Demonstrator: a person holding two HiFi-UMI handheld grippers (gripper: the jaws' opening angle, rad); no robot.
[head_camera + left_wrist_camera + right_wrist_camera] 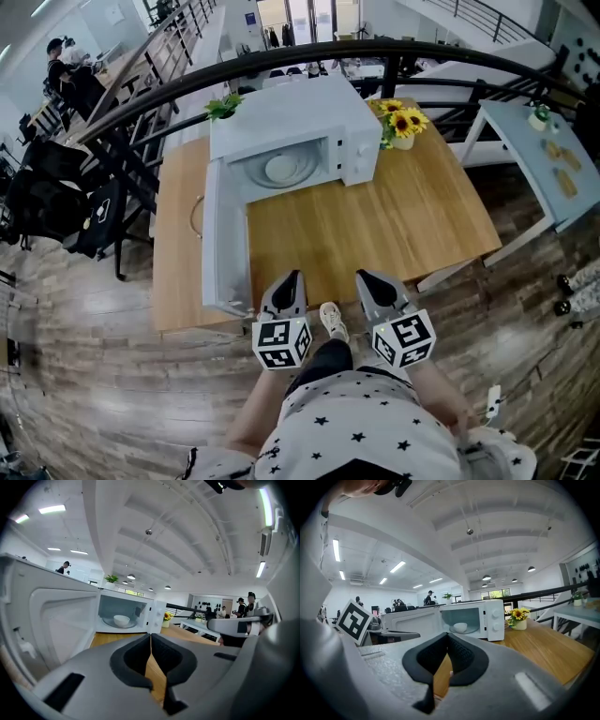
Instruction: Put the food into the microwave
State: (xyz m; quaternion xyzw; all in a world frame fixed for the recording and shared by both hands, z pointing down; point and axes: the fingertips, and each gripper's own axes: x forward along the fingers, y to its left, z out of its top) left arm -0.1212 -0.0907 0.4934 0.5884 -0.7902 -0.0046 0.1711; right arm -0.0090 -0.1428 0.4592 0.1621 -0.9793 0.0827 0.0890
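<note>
Open-plan office space with a plank floor (84, 291) and a dark curved railing (281, 58) surrounds a wooden table (394, 225) in the head view. At the table's 12 o'clock end stands a white microwave (281, 117). Its door (225, 239) is swung fully open and reaches toward 7 o'clock along the table's left side. A pale side table (525, 141) sits well apart at 3 o'clock.

Both tools hover at the table's 6 o'clock edge, side by side and pointing at the oven. In the left gripper view the left gripper (150, 637) has its dark pads pressed together at the tips, with nothing between them. In the right gripper view the right gripper (447, 637) is likewise closed tip to tip and empty. From above, the left gripper (293, 277) lies just beside the door's free end, and the right gripper (367, 277) is at its 3 o'clock.

A pot of sunflowers (401, 123) stands just beside the microwave at its 3 o'clock, and a small green plant (223, 107) shows at its 10 o'clock corner.

Inside the cavity a white bowl (281, 169) rests on the glass turntable (302, 157); its contents cannot be made out.
</note>
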